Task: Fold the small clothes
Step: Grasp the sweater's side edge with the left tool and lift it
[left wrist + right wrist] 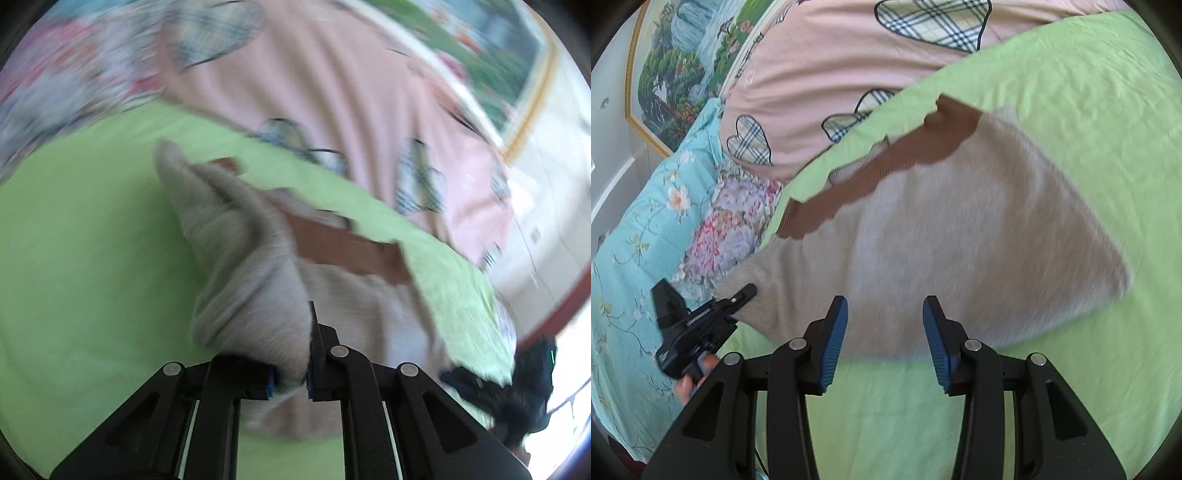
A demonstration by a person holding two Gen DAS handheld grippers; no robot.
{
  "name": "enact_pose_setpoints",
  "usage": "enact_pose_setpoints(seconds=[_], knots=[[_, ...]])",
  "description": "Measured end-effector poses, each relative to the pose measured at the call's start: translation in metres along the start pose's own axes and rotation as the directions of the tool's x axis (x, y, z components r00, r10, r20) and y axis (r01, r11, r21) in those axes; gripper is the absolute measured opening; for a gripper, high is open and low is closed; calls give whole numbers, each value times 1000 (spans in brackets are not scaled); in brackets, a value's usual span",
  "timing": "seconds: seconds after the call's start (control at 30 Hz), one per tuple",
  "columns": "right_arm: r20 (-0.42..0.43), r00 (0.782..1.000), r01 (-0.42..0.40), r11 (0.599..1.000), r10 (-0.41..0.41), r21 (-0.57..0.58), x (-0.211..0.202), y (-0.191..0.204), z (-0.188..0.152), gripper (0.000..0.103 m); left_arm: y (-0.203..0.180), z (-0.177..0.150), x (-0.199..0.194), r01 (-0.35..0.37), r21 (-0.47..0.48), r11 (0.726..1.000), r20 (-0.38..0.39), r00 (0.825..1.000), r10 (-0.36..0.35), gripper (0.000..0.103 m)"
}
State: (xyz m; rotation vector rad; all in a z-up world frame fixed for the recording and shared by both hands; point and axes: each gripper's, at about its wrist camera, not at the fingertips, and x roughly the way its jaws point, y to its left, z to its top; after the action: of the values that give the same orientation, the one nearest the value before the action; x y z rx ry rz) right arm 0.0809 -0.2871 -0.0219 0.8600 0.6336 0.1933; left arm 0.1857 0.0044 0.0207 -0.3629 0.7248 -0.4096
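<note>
I see beige sweater with brown ribbed band spread on green sheet, just below pink heart quilt. Left gripper clamped on sweater's corner, fabric bunched up. Right gripper wide apart, empty, over sweater's near edge.

a home bedroom: green bedsheet, floral quilt, framed landscape painting.

left hand-held gripper seemingly clamped shut, blurred, right hand-held gripper jaws spread apart
</note>
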Motion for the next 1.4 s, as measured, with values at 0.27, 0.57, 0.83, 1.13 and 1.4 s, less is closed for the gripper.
enact_pose_setpoints(seconds=[0.27, 0.57, 0.83, 1.13, 1.4], knots=[[-104, 986, -130, 991, 133, 27, 33, -12, 70, 65, -77, -31, 70, 106, 188, 976, -165, 983, -75, 9], [-258, 937, -244, 970, 237, 4, 123, 16, 109, 70, -77, -38, 73, 108, 213, 971, -195, 979, -66, 9], [-294, 929, -253, 966, 226, -55, 161, 45, 130, 17, -91, -31, 59, 104, 262, 959, -169, 984, -61, 10], [-148, 980, -152, 980, 132, -130, 70, -3, 152, 16, -153, -44, 86, 264, 285, 921, -239, 950, -199, 10], [-134, 991, -27, 991, 9, -130, 61, -59, 153, 16, -182, -75, 141, 260, 313, 913, -319, 935, -157, 10]])
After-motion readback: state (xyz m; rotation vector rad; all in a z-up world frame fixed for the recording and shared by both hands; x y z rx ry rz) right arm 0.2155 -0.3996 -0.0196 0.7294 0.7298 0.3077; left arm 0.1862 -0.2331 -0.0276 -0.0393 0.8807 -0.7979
